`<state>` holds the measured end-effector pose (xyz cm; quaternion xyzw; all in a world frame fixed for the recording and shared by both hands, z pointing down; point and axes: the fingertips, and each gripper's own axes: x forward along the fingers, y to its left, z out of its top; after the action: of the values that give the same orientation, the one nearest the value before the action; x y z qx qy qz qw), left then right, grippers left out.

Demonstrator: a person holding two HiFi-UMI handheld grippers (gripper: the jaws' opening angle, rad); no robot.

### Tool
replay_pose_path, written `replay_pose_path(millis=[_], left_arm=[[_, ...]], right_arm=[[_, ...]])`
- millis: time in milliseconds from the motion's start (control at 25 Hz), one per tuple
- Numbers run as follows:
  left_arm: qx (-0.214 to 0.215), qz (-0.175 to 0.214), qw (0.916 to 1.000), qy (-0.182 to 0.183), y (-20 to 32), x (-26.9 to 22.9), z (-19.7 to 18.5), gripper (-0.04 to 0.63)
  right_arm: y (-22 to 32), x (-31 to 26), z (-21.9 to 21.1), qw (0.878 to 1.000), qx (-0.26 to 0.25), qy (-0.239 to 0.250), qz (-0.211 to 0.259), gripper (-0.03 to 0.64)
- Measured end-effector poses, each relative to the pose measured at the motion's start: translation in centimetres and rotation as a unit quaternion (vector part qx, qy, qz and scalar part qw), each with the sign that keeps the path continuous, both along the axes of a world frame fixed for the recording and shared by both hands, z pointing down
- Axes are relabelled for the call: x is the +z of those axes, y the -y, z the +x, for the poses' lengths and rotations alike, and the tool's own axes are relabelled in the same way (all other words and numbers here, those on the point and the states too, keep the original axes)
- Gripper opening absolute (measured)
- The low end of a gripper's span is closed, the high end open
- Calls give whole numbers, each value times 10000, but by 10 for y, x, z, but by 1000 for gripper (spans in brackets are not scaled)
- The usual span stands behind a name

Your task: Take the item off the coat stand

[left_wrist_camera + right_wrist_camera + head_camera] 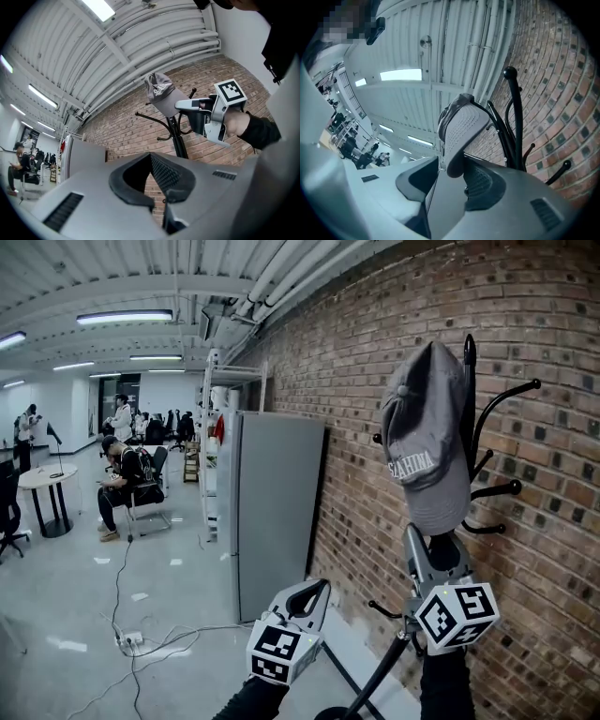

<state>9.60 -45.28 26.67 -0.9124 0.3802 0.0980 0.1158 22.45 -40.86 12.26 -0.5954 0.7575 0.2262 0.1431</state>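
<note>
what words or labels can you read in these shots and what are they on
"SZAHINA", roughly: white letters on the grey cap; the first letters are unsure.
Marker cubes: black-and-white patterns only, no words.
Nothing else here is readable.

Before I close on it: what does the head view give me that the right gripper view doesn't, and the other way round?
Head view only: both grippers from outside, the left gripper shut and low, the right gripper just under the cap; also the cap's white lettering and a grey cabinet.
Right gripper view only: the cap's brim reaching down between the open fingers, apparently not pinched.
Both: the grey cap hanging on the black coat stand against the brick wall.
</note>
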Motion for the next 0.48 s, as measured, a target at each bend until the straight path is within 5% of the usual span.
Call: replay_pose_path(millis=[240,360,480], left_arm=[[-95,35,9999,68,5,2,-5,8],[-128,35,9999,41,8,1,-9,8],[-162,51,9998,39,9,2,-13,8]], right_arm=[[2,-6,8,9994,74,331,53,150],[2,-9,12,9990,239,357,133,57],[0,-10,10,9987,323,293,252,41]])
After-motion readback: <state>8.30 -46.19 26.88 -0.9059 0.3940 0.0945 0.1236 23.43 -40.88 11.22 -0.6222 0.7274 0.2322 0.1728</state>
